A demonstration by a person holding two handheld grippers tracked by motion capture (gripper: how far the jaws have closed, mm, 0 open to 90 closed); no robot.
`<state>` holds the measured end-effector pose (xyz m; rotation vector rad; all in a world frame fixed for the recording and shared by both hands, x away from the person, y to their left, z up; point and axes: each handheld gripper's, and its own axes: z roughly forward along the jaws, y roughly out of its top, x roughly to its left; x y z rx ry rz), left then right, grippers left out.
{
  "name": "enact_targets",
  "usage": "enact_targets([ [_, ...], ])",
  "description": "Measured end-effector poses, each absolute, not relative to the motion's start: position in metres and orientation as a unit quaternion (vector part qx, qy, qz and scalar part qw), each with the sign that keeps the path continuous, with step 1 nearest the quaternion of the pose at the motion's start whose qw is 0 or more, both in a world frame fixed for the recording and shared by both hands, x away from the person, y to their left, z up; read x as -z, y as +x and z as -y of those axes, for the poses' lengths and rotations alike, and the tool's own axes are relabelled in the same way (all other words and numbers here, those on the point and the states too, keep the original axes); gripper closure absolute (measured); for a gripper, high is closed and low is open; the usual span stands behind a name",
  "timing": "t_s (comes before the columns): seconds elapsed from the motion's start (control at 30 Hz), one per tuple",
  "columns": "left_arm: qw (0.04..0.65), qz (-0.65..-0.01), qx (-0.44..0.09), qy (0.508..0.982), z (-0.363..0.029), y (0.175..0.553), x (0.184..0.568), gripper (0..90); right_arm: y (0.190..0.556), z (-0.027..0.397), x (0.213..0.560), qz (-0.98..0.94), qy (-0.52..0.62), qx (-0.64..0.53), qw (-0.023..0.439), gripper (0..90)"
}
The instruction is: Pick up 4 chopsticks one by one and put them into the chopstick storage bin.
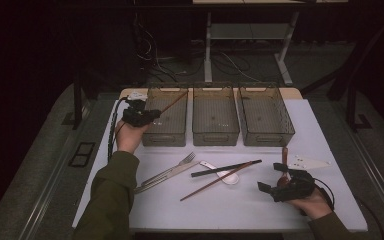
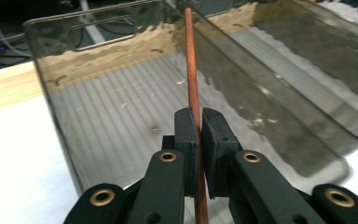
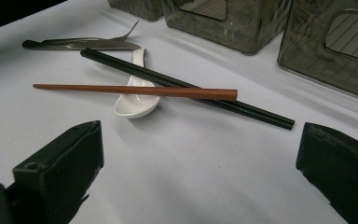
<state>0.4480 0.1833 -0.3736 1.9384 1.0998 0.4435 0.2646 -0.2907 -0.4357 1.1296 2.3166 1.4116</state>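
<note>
A white table (image 1: 260, 205) is bearing three smoky clear bins in a row along its far side: the left bin (image 1: 167, 131), the middle bin (image 1: 215, 131) and the right bin (image 1: 272, 135), each standing just beside the next. In the left gripper view the left bin's ribbed floor (image 2: 121, 126) is lying below the jaws, with its near wall running across the bottom left. The person's left sleeve (image 1: 111, 200) is reaching up the left side of the table, and the left hand is holding the left gripper (image 1: 152, 115) at the near left edge of the left bin. Its jaws are pressing together on a brown chopstick (image 1: 174, 103), pinching it near one end while the rest is slanting up and away over the left bin toward its far right corner; in the left gripper view the same stick (image 2: 192, 70) is rising straight from between the pads. The right gripper (image 1: 270, 182) is resting low at the near right of the table, its jaws standing spread with nothing between them, pointing toward the loose cutlery in the middle. There, a black chopstick (image 3: 186, 86) is lying crossed under a second brown stick (image 3: 135, 89), and both are passing over a white spoon (image 3: 135, 105). A fork (image 1: 172, 167) is lying just left of them, beside a knife (image 1: 162, 179).
</note>
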Motion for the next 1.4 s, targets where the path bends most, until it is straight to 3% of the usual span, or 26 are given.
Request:
enact_targets([
  [0.6,0.370,-0.479,-0.174,0.777,-0.177,0.469,0.393,84.0,0.264,0.291,0.436,-0.785,0.381,-0.477,0.101,0.5],
  [0.93,0.374,-0.478,-0.165,0.778,-0.175,0.469,0.395,82.9,0.264,0.290,0.436,-0.787,0.379,-0.477,0.102,0.5],
  [1.4,0.400,-0.458,-0.161,0.778,-0.175,0.464,0.386,58.1,0.264,0.290,0.436,-0.786,0.379,-0.477,0.101,0.5],
])
